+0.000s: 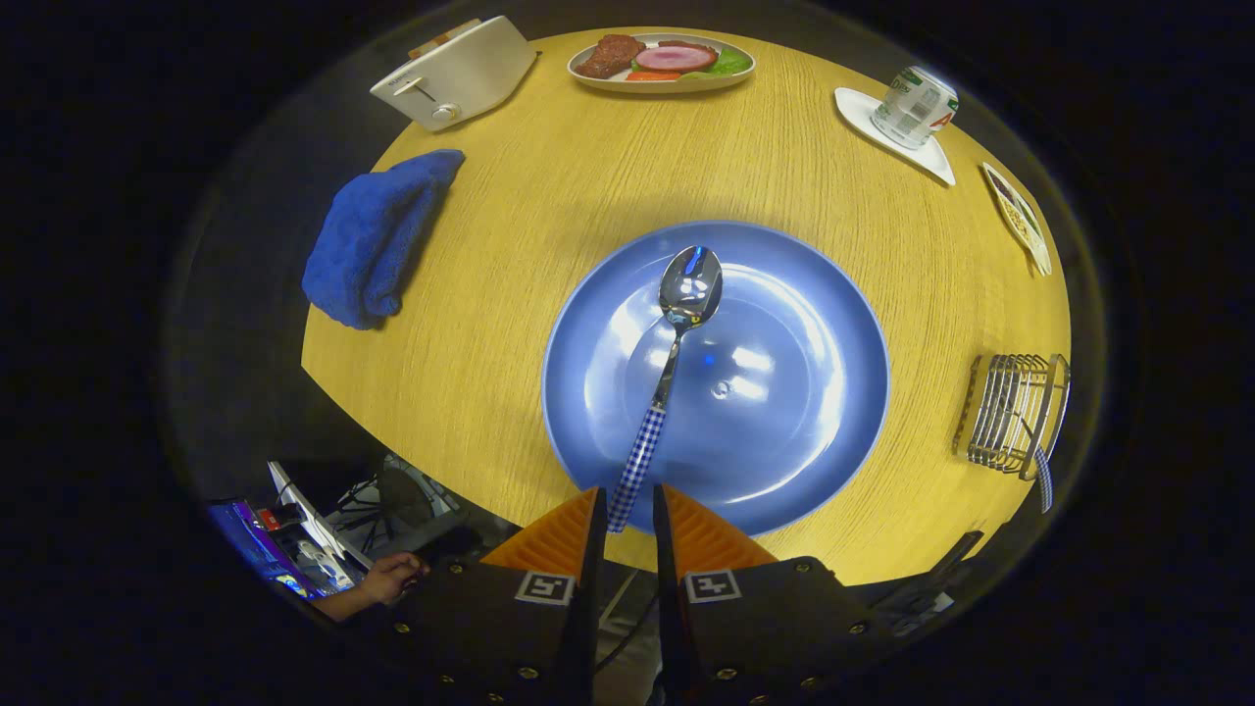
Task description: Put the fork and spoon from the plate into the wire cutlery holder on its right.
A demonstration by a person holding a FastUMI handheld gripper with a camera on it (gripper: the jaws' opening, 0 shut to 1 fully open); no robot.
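The jaws [626, 510] stand narrowly apart around the checked handle end of the spoon [672, 353], though whether both press on it cannot be told. The spoon lies on the blue plate [804, 412]. The wire cutlery holder [1015, 414] stands right of it on the desk [490, 294].

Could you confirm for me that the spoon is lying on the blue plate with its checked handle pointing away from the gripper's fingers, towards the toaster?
Not quite. The spoon does lie on the blue plate, but in the gripper view its checked handle points toward the gripper, with the handle's end between the two fingers, which are slightly apart. It is the bowl that points away, beyond them.
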